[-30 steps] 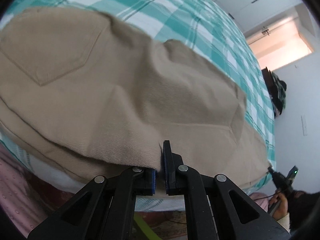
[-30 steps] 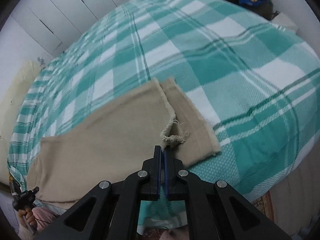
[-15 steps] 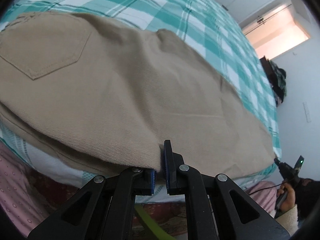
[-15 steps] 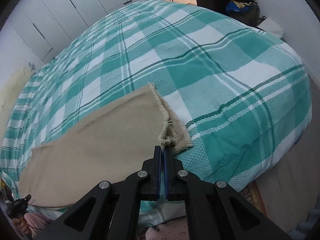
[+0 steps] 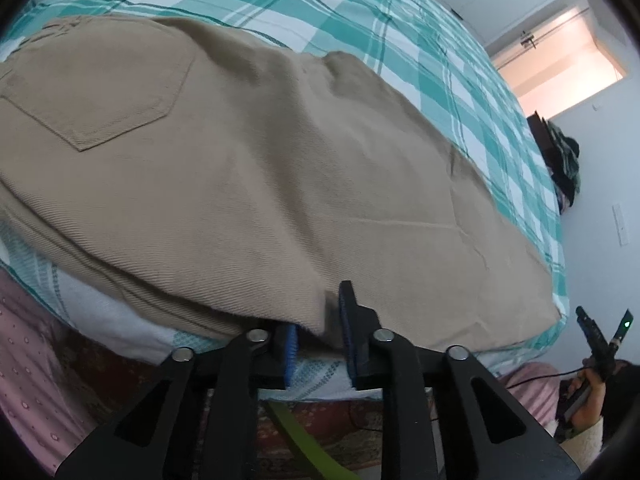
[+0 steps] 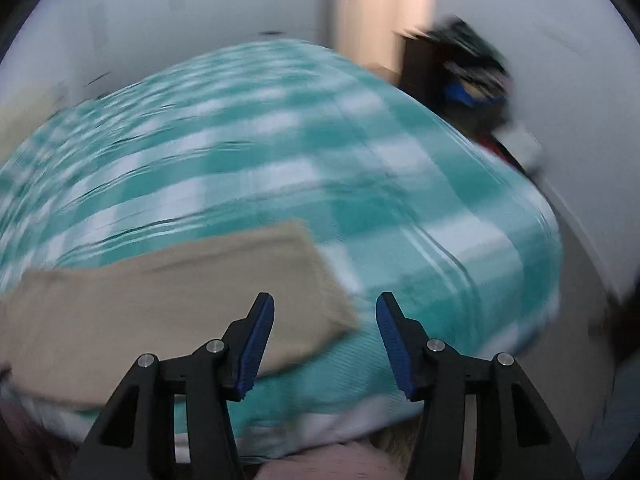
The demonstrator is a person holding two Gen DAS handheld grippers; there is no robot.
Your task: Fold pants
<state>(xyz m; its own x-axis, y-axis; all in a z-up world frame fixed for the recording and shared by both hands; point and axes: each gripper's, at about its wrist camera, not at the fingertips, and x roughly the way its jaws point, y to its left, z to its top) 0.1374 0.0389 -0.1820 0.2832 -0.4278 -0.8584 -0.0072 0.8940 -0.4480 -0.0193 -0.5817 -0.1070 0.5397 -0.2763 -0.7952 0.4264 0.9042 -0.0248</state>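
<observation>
Counts: 1 pants, tan, on 1 bed w/ teal check cover. 1 back pocket showing on them. 2 hand-held grippers: left and right, 2 fingers each, so 4 blue pads total. 1 lit doorway. 1 dark clothes pile by the far wall. 1 wall switch. 1 person's hand at lower right in left view.

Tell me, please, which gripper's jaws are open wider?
The right gripper: its jaws stand wide apart with nothing between them. The left gripper's jaws are narrower, with the pants' edge between them.
</observation>
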